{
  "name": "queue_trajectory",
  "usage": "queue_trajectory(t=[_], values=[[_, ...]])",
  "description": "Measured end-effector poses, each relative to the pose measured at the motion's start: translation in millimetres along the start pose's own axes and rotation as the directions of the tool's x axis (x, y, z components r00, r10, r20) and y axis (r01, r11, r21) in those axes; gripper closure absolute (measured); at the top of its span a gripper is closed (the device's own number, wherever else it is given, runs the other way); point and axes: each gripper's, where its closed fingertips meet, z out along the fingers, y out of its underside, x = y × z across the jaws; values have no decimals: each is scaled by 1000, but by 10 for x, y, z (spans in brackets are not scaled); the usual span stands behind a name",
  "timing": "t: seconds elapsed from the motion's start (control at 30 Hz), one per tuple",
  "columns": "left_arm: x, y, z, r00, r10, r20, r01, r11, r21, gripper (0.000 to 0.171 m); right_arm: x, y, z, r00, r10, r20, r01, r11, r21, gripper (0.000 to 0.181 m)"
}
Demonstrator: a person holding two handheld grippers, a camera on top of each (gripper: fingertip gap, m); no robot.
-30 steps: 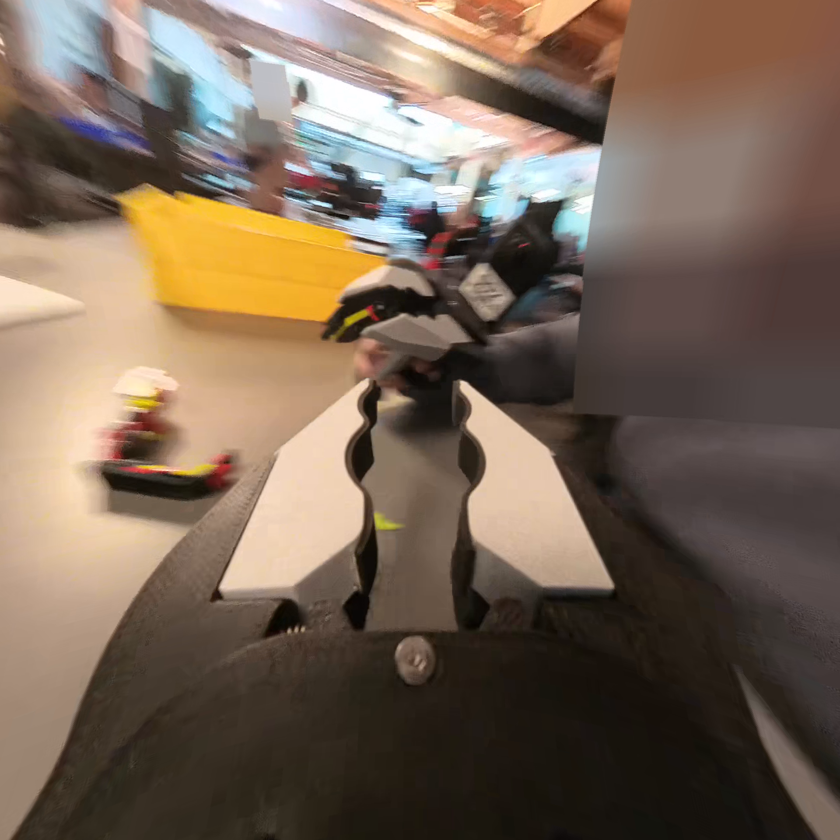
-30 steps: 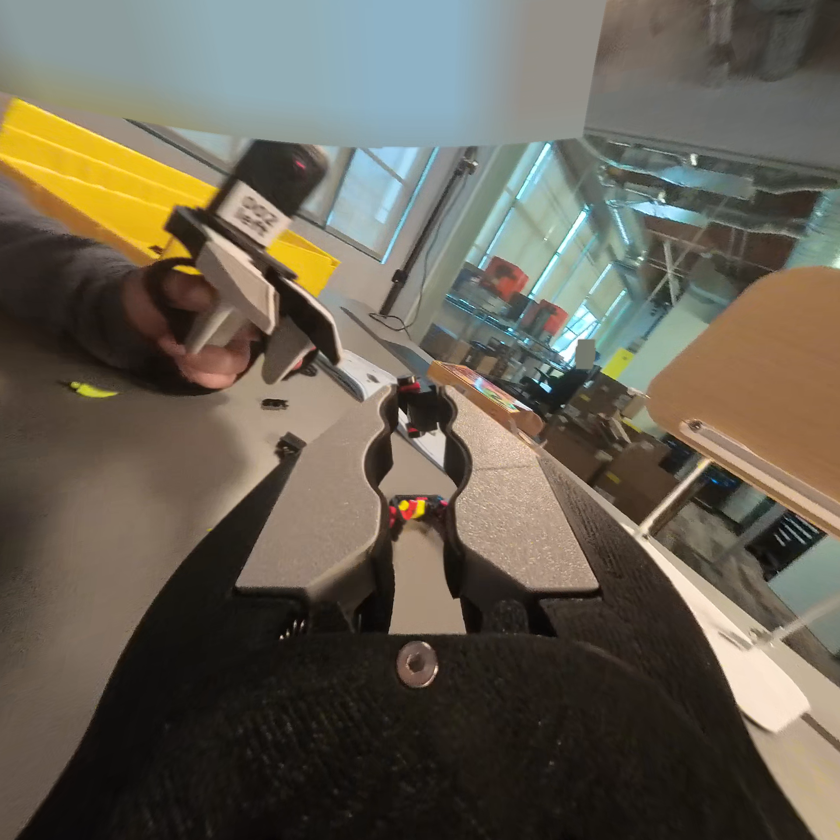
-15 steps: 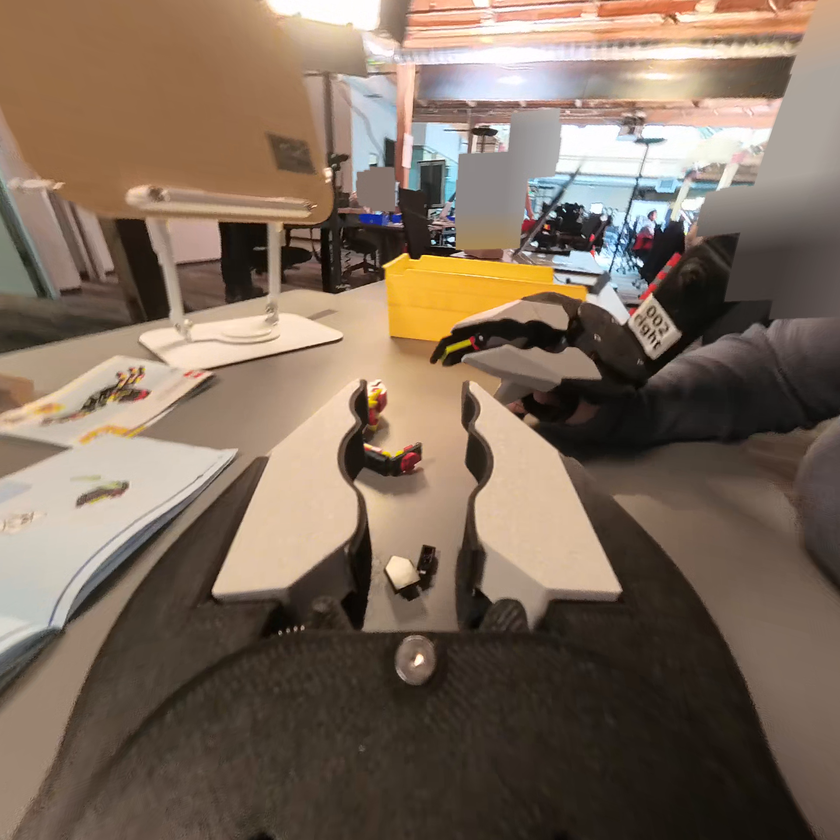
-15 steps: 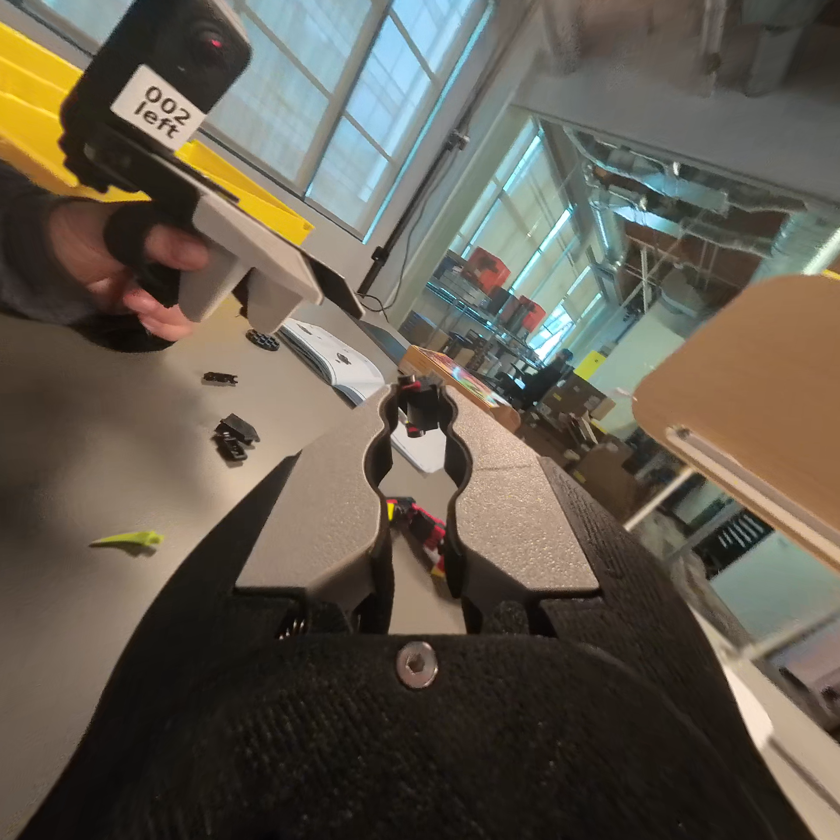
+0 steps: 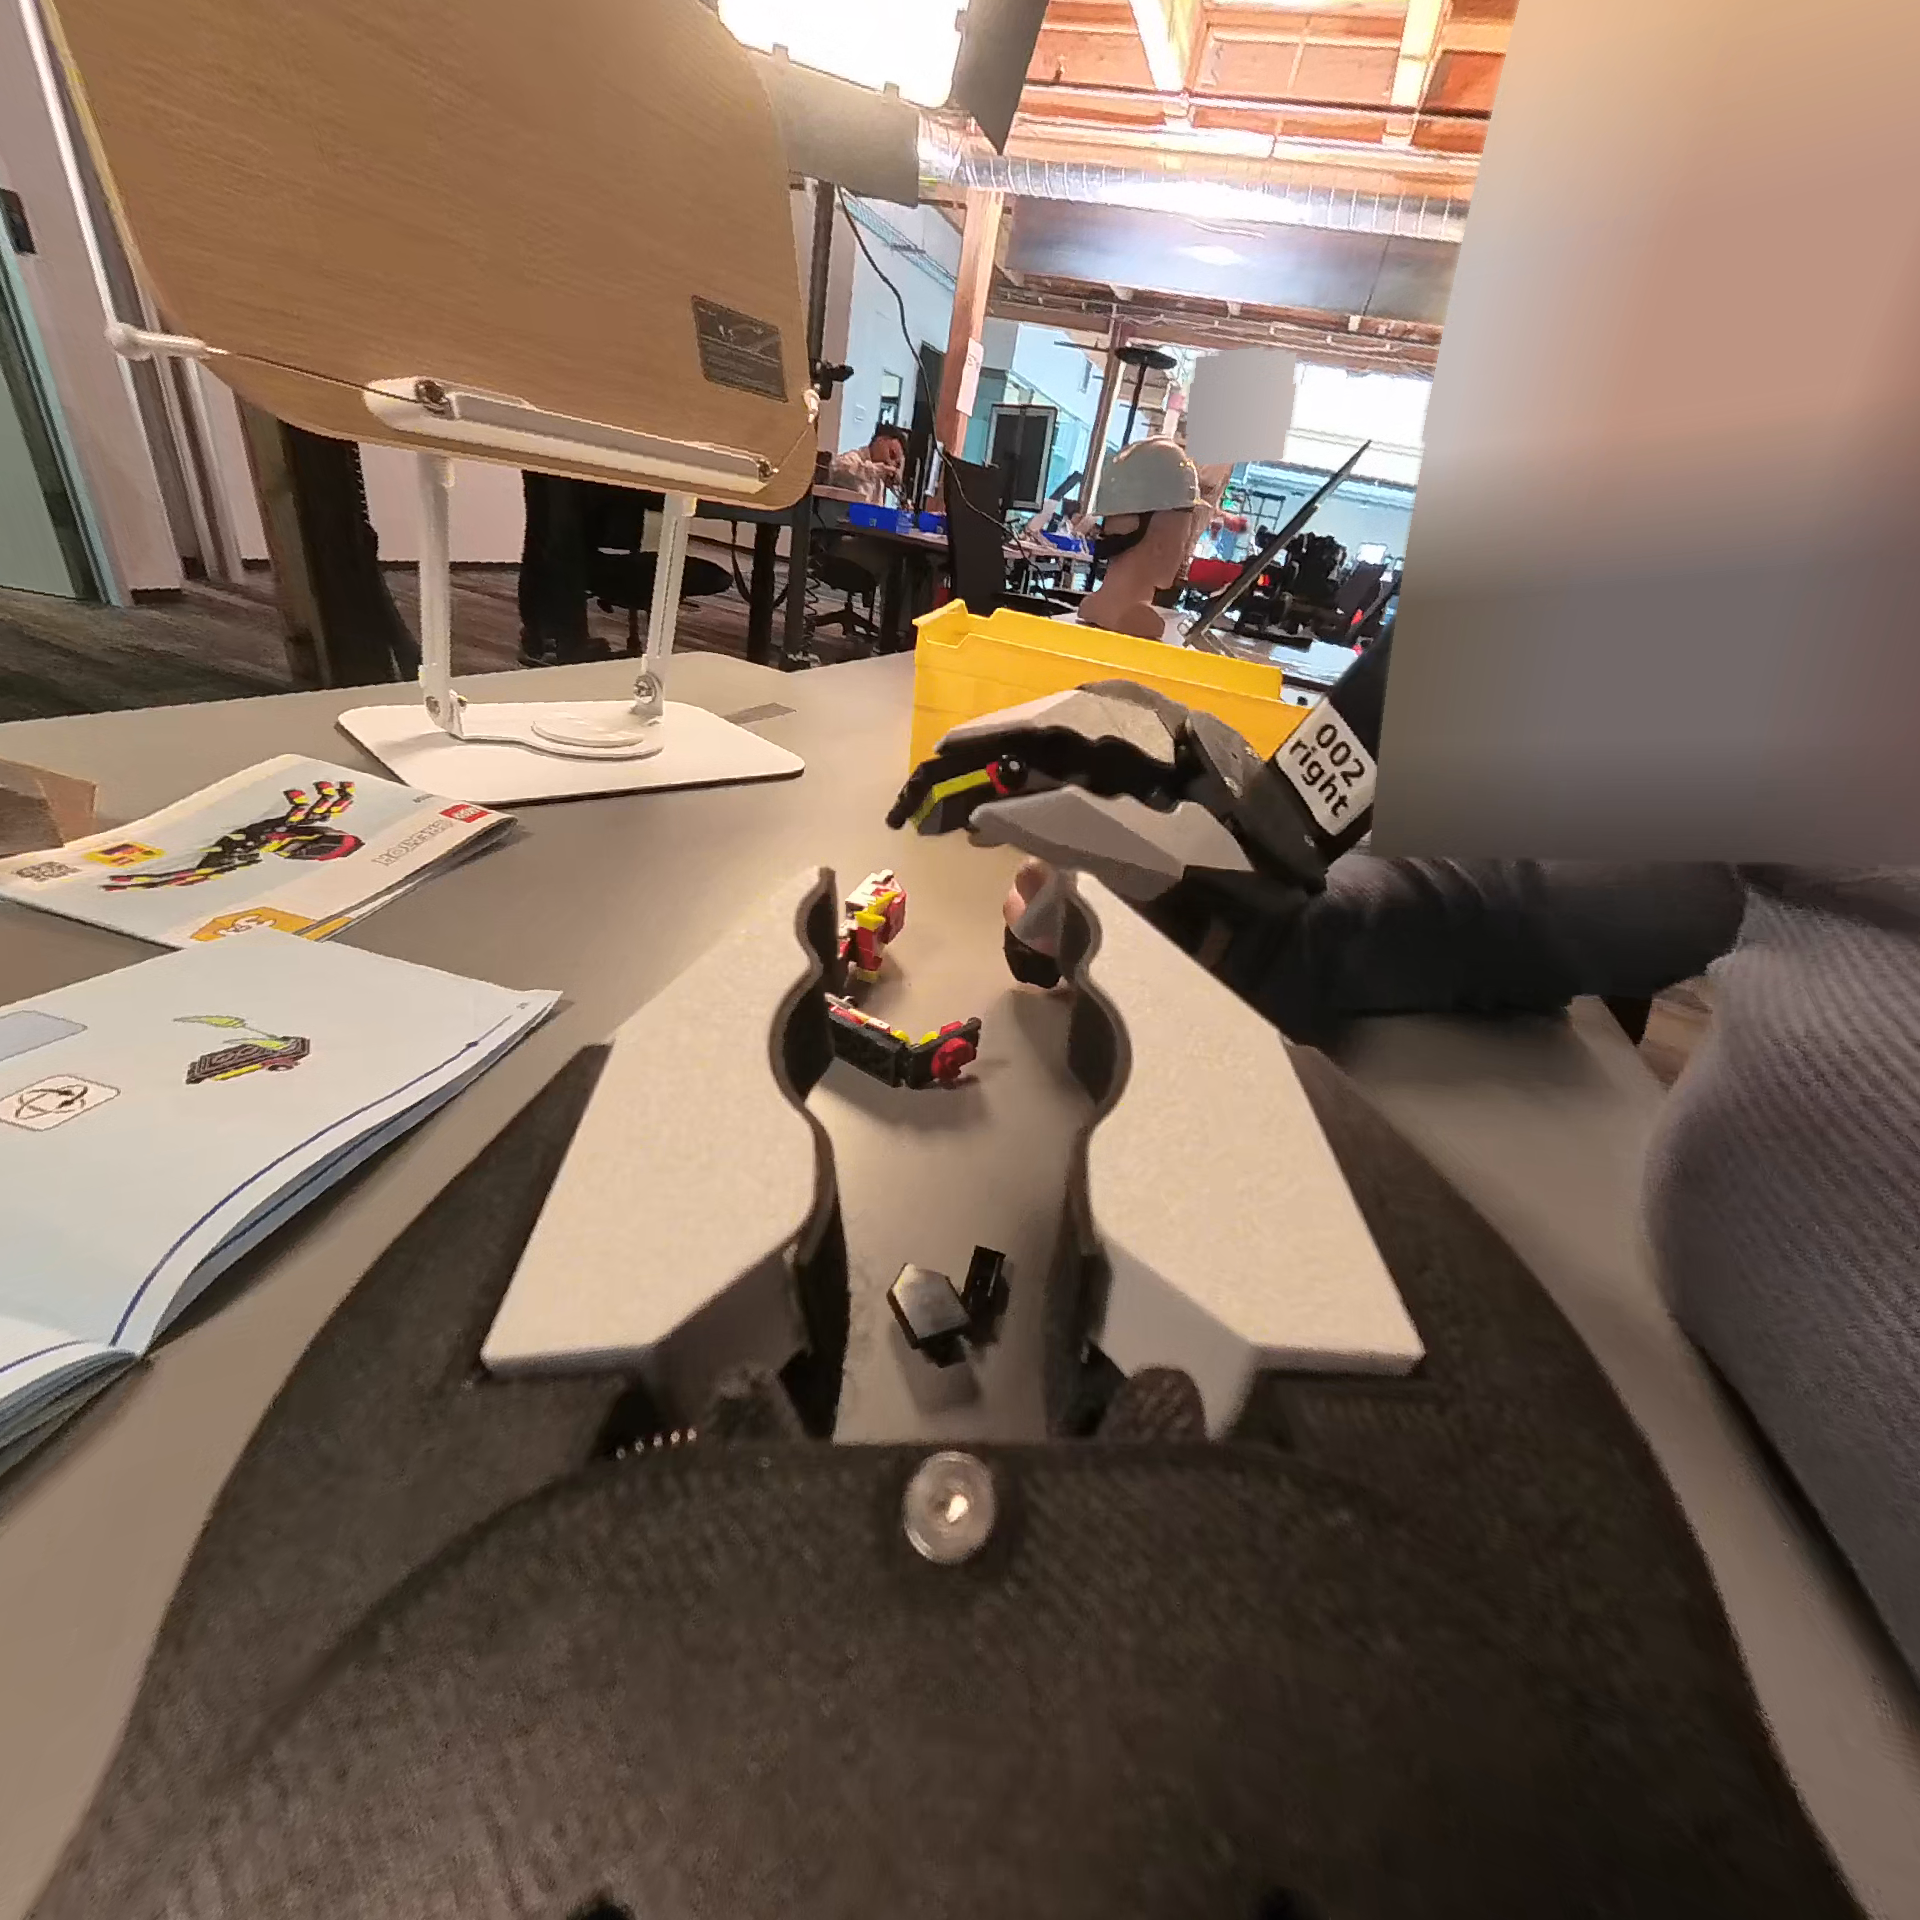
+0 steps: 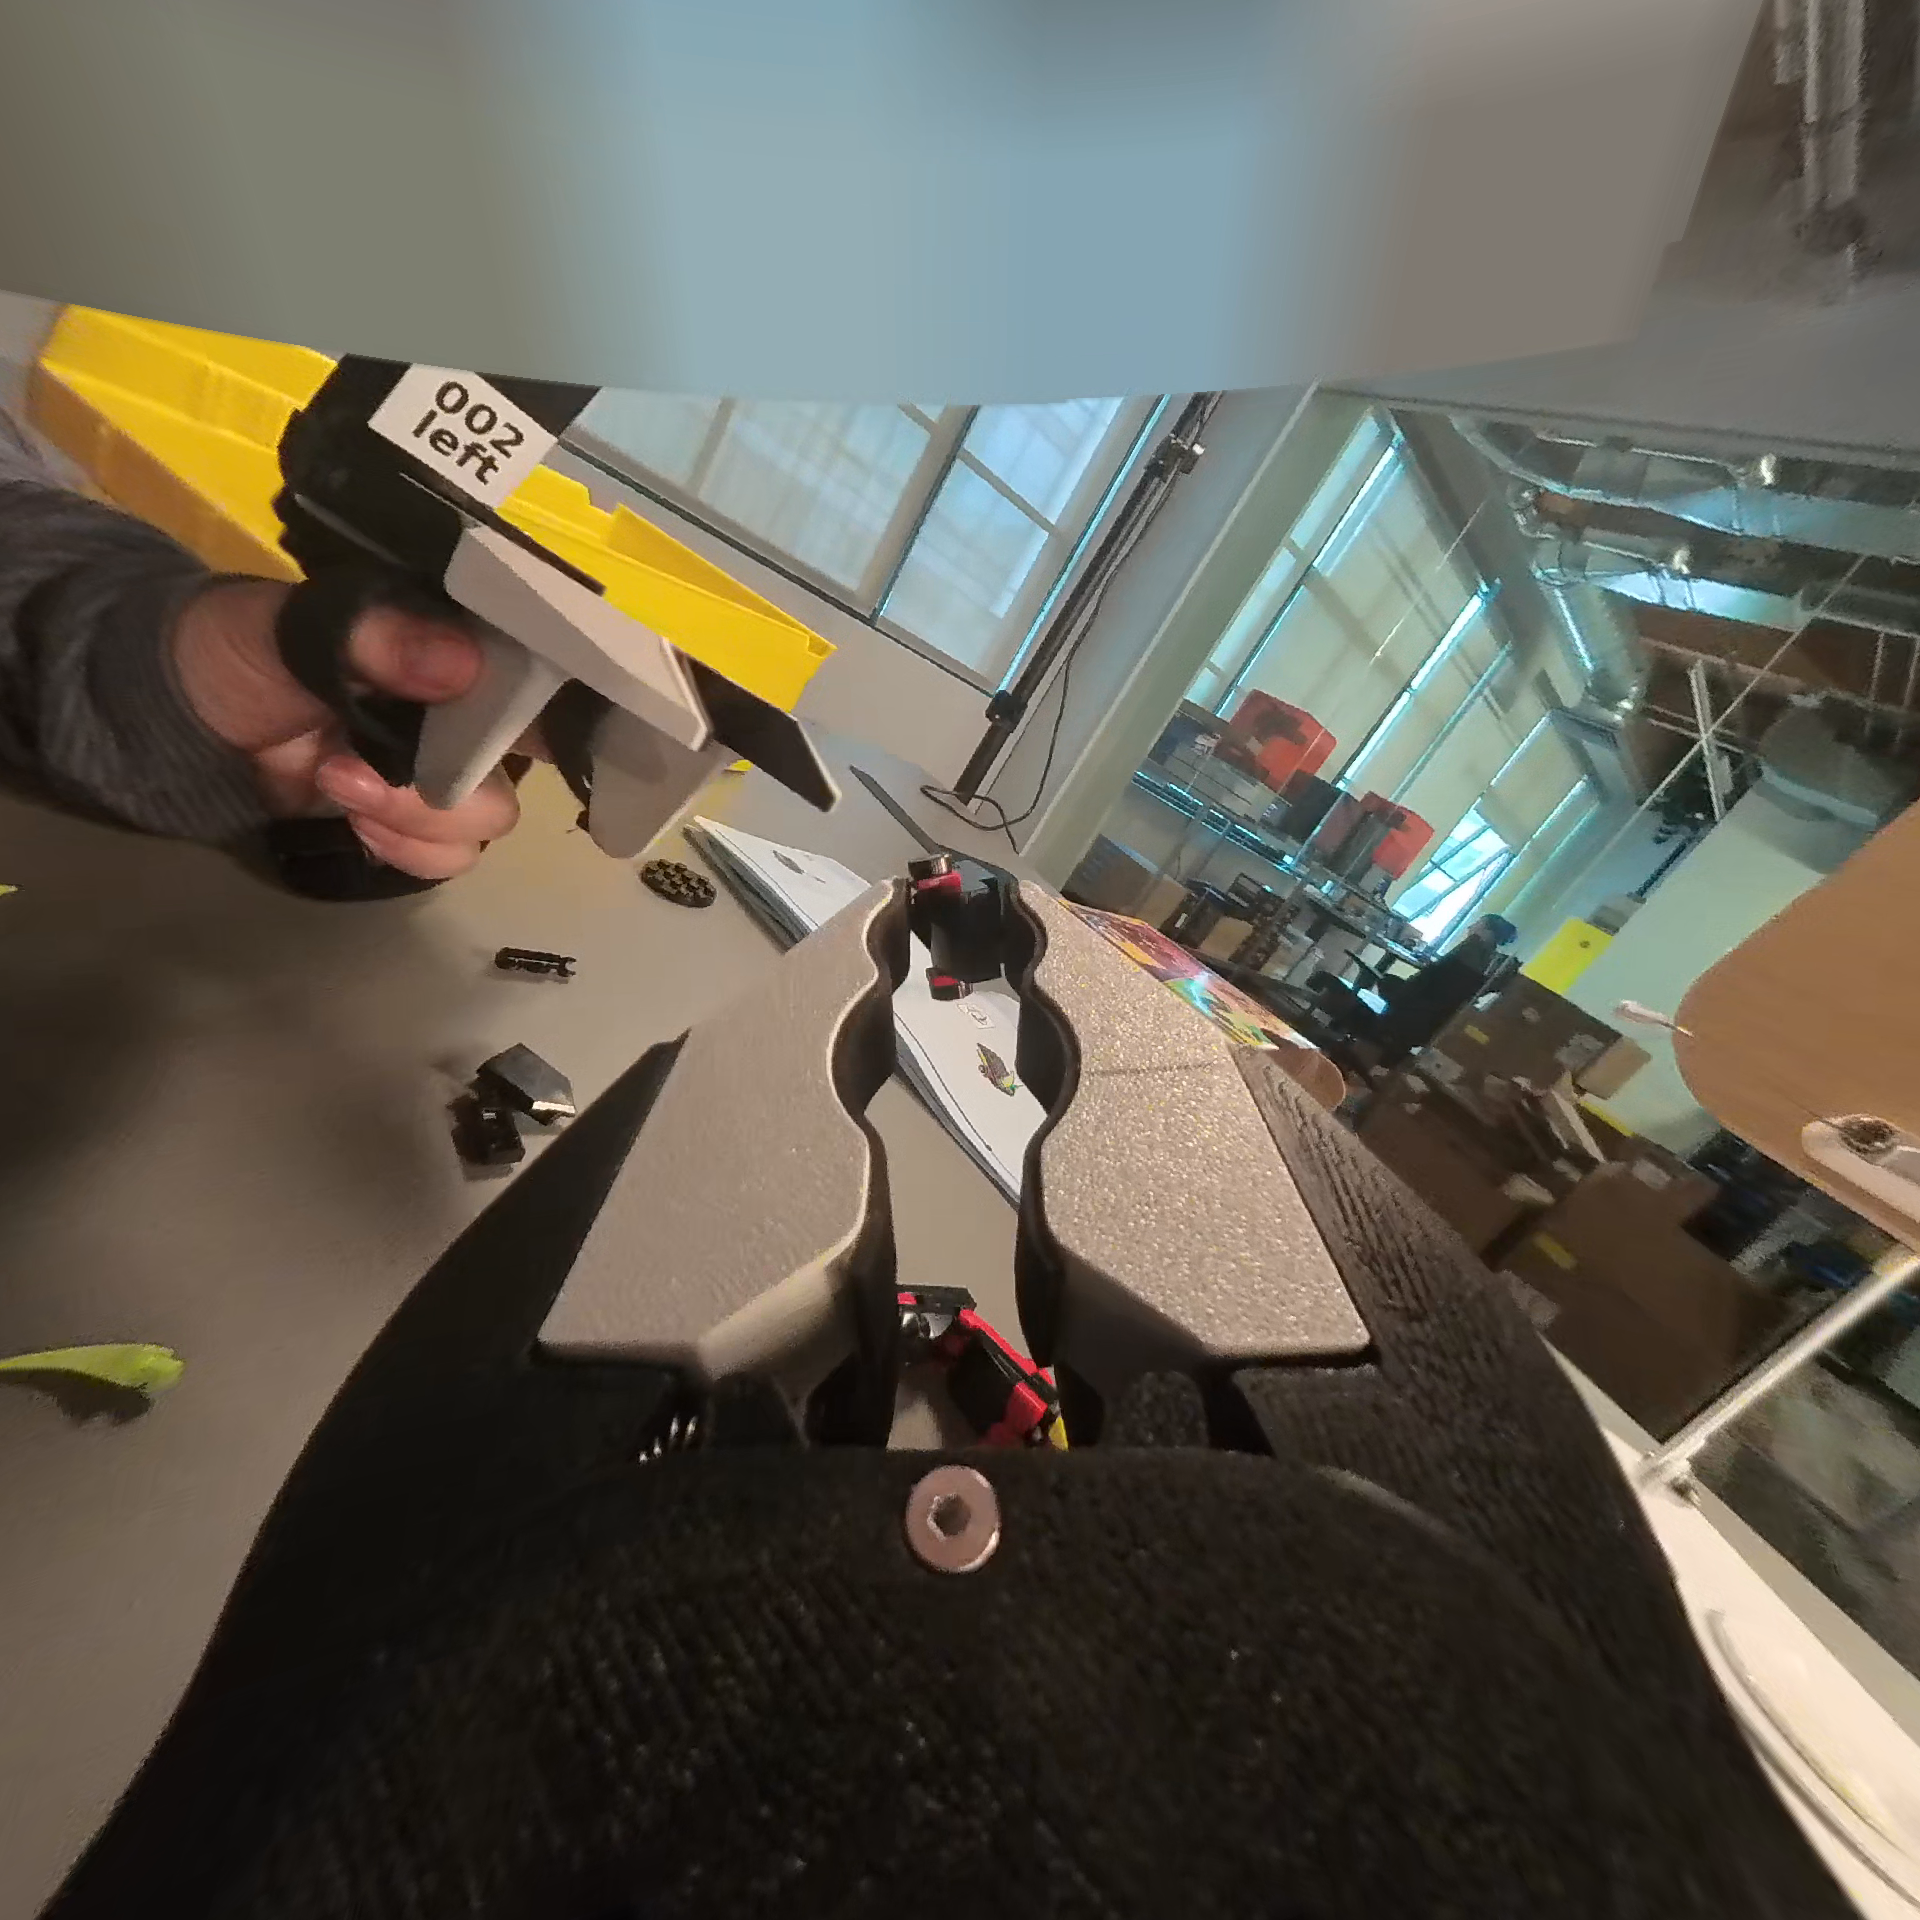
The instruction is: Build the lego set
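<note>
Since half a second ago: left grey two-finger gripper [image 5: 948, 925] steadier and closer over the grey tabletop [image 5: 665, 883]; fingers spread, holding nothing.

Right grey two-finger gripper [image 6: 958, 940]: pinching a small black lego sub-assembly with red pins [image 6: 961, 925] at its fingertips, raised off the table.

Between the left gripper's fingers, on the table: black, red and yellow lego strip [image 5: 902, 1047]; just beyond it, red, yellow and white lego cluster [image 5: 871, 925]; nearer the camera, two loose black lego pieces [image 5: 948, 1311], touching.

Other loose parts, right wrist view: lime-green pointed lego piece [image 6: 99, 1366]; black round studded lego plate [image 6: 677, 885]; thin black lego connector [image 6: 533, 962].

Open instruction booklet [image 5: 197, 1112] and a second booklet [image 5: 260, 842], left of the gripper. Yellow plastic bin [image 5: 1049, 675], behind the right gripper. Wooden-panel stand on a white base [image 5: 468, 249], far side of the table.
</note>
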Motion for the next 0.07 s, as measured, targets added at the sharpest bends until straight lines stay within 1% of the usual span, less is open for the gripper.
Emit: queue_trajectory(t=[0.07], values=[[7, 1, 0, 1000, 0, -3, 0, 1000, 0, 131, 8, 6, -6, 1000, 7, -4, -7, 1000, -4, 166]])
